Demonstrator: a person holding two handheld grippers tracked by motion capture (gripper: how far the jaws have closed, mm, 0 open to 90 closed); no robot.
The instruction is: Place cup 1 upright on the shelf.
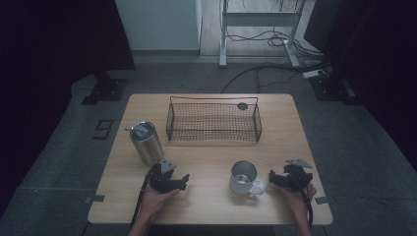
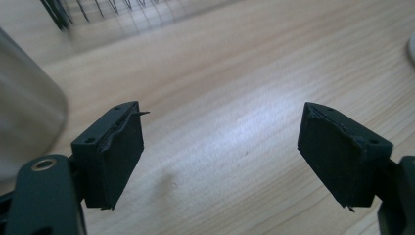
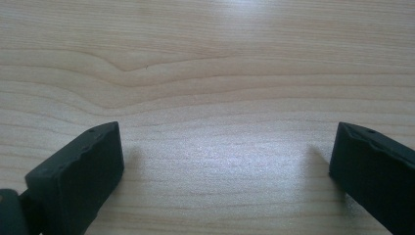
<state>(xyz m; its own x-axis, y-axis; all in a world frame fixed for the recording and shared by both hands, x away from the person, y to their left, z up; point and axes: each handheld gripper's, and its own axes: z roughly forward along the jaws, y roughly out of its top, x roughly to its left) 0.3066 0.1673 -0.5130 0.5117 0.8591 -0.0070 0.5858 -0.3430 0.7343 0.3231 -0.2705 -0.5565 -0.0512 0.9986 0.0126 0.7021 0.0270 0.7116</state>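
High view showed the left gripper (image 1: 183, 180) near the steel tumbler (image 1: 146, 142), the right gripper (image 1: 272, 178) beside the mug (image 1: 244, 177); both jaws stood wide, holding nothing.

overhead view, two close table (image 1: 206, 162) views

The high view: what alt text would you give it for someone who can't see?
A person's hands rest two black grippers on a wooden table: the left gripper beside a steel tumbler, the right gripper beside a white mug. An empty wire basket stands behind them.
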